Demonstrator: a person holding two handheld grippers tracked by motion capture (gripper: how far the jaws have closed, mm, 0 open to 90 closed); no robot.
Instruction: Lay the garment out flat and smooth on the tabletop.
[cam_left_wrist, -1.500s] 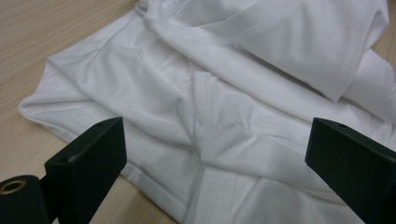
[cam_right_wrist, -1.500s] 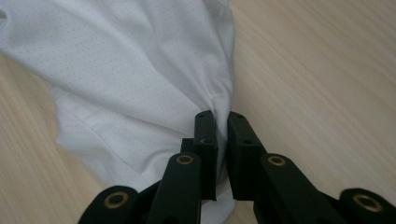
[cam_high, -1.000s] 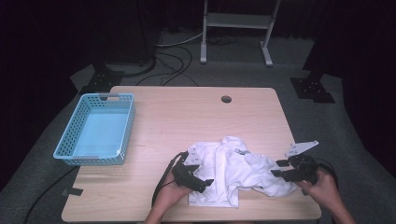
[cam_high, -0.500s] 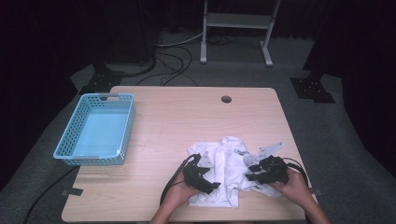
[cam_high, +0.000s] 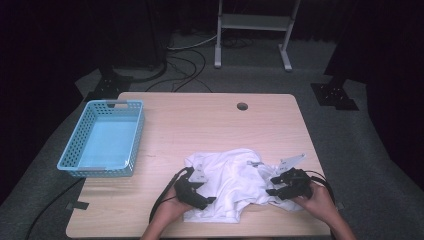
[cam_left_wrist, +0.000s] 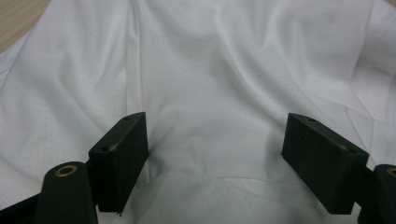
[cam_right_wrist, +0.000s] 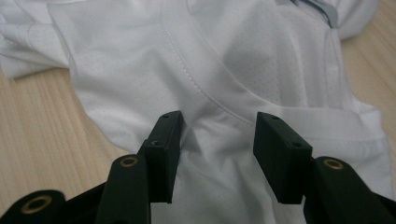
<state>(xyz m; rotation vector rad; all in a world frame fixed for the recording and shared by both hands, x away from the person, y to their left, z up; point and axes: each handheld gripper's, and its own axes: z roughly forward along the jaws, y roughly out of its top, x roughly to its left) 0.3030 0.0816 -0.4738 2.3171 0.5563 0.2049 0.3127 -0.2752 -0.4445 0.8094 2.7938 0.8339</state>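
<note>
the white t-shirt (cam_high: 230, 182) lies crumpled well right of the blue basket (cam_high: 102, 137), the left gripper (cam_left_wrist: 212, 154) gaping wide over its cloth, the right gripper (cam_right_wrist: 215, 140) just reopening, astride a raised fold by its neckline seam, neither gripping

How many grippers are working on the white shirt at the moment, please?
2: the left gripper sits over the white shirt at its left side, and the right gripper over its right side.

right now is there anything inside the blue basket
No, in the high view the blue basket shows a bare floor, and the white shirt lies on the table to its right.
</note>
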